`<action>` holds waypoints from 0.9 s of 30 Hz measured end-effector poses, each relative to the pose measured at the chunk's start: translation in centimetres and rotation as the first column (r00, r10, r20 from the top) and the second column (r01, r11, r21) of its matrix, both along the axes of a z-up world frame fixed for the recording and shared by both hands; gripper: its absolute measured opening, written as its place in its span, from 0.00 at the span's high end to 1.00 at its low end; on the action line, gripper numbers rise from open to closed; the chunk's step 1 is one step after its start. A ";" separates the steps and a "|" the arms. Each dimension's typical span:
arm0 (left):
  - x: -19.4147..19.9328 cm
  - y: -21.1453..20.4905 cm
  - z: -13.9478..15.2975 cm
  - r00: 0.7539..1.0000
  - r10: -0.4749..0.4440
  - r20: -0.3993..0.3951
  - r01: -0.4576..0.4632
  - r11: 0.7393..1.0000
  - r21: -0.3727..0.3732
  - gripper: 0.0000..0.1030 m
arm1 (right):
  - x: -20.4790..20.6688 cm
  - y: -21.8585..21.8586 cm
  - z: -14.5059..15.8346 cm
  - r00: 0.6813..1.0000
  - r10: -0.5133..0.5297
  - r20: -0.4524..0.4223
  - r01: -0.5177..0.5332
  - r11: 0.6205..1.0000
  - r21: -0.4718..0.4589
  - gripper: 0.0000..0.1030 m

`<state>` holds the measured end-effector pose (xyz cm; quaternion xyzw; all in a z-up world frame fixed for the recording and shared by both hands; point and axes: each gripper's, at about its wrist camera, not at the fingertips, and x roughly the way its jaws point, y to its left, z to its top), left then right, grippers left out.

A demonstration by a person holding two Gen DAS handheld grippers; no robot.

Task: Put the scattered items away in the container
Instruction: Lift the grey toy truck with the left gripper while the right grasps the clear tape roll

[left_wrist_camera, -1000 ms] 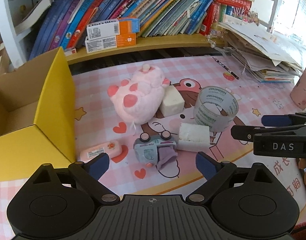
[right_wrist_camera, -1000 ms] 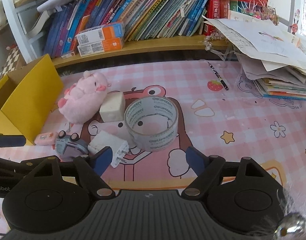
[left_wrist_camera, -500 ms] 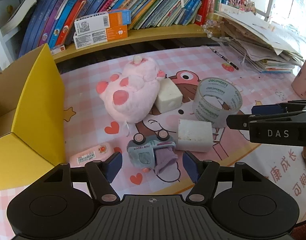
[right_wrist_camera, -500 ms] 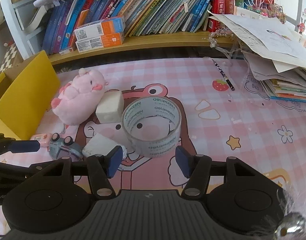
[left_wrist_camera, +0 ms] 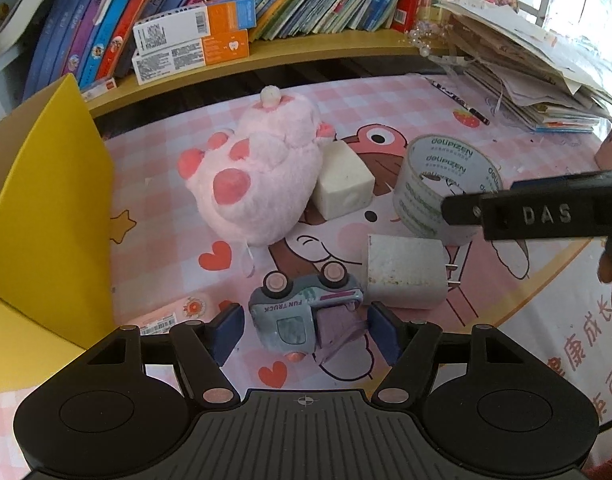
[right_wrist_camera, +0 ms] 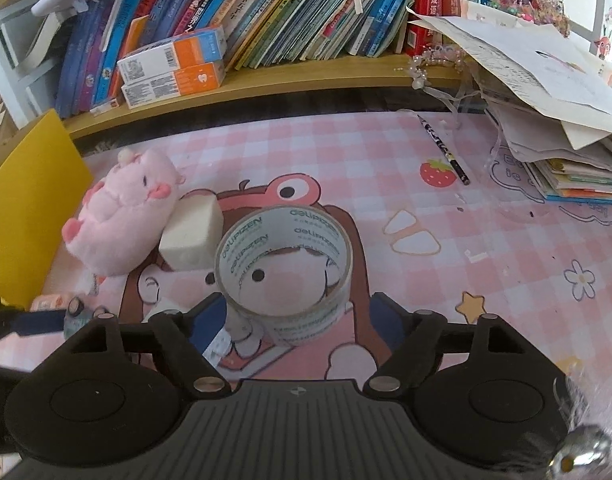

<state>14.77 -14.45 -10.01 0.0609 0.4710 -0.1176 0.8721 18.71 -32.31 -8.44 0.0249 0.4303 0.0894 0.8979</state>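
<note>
The left tongs (left_wrist_camera: 304, 330) are sitting wide apart with a small grey toy truck (left_wrist_camera: 302, 308) lying on its side between the two blue pads, neither pad touching it. The right tongs (right_wrist_camera: 290, 322) are likewise spread, straddling the near wall of a clear roll of tape (right_wrist_camera: 284, 270) without gripping it. All the loose things are lying on the pink checked worktop (right_wrist_camera: 346, 152), and the yellow box (left_wrist_camera: 46, 208), the container, is standing open just to the left.

To do this step well, each pair should probably settle lower and centre before closing: the truck is tilted, so squeezing across its body rather than its wheels looks safer, and the thin tape wall may buckle under a hard pinch.

A white charger (left_wrist_camera: 404, 272) is touching the truck's right end and could be nudged. A pink stuffed animal (left_wrist_camera: 258, 184) is leaning on a white block (left_wrist_camera: 340, 182). A pink packet (left_wrist_camera: 166, 314) is half hidden behind the left tongs. The inside of the box is out of view.
</note>
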 end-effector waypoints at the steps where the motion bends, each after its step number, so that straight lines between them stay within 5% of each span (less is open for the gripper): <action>1: 0.1 0.0 -0.1 1.000 -0.001 -0.002 0.001 1.000 0.000 0.33 | 0.3 0.1 0.0 1.000 0.000 -0.001 0.000 1.000 0.002 0.23; 27: 0.6 0.6 -1.1 1.000 -0.015 -0.021 0.014 0.999 -0.037 0.37 | 3.1 1.4 -1.7 1.000 0.009 -0.010 -0.010 0.999 -0.040 0.20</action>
